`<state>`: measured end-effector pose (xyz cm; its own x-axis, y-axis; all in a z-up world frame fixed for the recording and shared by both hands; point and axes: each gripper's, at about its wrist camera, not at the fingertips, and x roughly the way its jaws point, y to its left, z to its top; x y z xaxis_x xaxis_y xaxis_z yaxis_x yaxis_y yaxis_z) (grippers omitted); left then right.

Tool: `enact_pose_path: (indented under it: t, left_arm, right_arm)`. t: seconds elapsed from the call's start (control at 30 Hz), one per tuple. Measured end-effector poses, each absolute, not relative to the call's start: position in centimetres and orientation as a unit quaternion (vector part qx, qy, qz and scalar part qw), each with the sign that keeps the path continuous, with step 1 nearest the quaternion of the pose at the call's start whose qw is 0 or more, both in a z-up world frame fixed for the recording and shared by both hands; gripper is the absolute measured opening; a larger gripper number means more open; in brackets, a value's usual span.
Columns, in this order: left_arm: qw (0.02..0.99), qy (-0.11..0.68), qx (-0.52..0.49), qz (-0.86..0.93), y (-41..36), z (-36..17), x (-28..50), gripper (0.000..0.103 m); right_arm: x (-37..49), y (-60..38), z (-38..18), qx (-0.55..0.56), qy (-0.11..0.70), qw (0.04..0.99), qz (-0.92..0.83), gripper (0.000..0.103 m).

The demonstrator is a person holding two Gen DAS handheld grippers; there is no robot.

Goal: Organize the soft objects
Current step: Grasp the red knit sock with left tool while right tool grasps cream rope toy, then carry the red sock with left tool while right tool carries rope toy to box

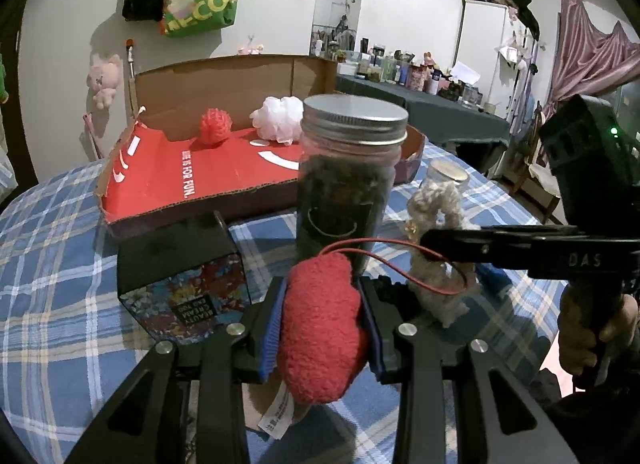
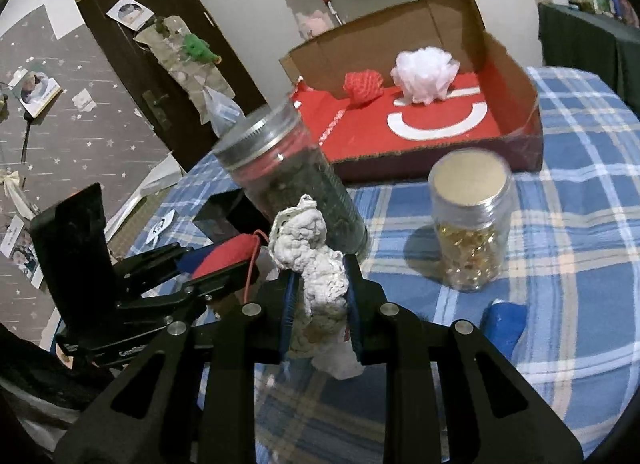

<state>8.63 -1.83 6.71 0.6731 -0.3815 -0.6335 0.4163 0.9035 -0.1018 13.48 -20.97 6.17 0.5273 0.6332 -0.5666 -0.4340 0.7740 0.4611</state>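
Clamped between the left gripper's (image 1: 322, 328) blue pads, a fuzzy red plush heart (image 1: 320, 324) with a thin red cord hangs above the blue plaid tablecloth (image 1: 60, 248). Only the right wrist view shows the right gripper (image 2: 320, 304) pinching a cream crocheted doll (image 2: 316, 264), and the gold-filled glass jar (image 2: 472, 223) in full. Far off, a red knitted ball (image 1: 215, 125) and white mesh pouf (image 1: 278, 117) sit inside the red-lined cardboard box (image 1: 168, 183), behind a dark metal-lidded jar (image 1: 344, 183).

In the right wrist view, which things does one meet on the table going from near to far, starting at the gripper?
Right gripper shut on the white crocheted toy → jar of golden pieces → cardboard box, with the red knitted ball and white mesh puff inside it.
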Motion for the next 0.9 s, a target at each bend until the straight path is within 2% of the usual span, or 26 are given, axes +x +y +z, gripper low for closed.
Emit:
enact_pose_path:
  t: [0.4,0.9]
  left_arm:
    - [0.919,0.336,0.026,-0.202,-0.9,7.1,7.9,0.037]
    - [0.928,0.348,0.001,-0.131,6.1,8.1,6.6,0.037]
  right_arm:
    - [13.8,-21.4,5.3,0.153,0.392,0.852,0.311,0.021]
    - [12.8,-25.9,5.7,0.186,0.388,0.86,0.274,0.021]
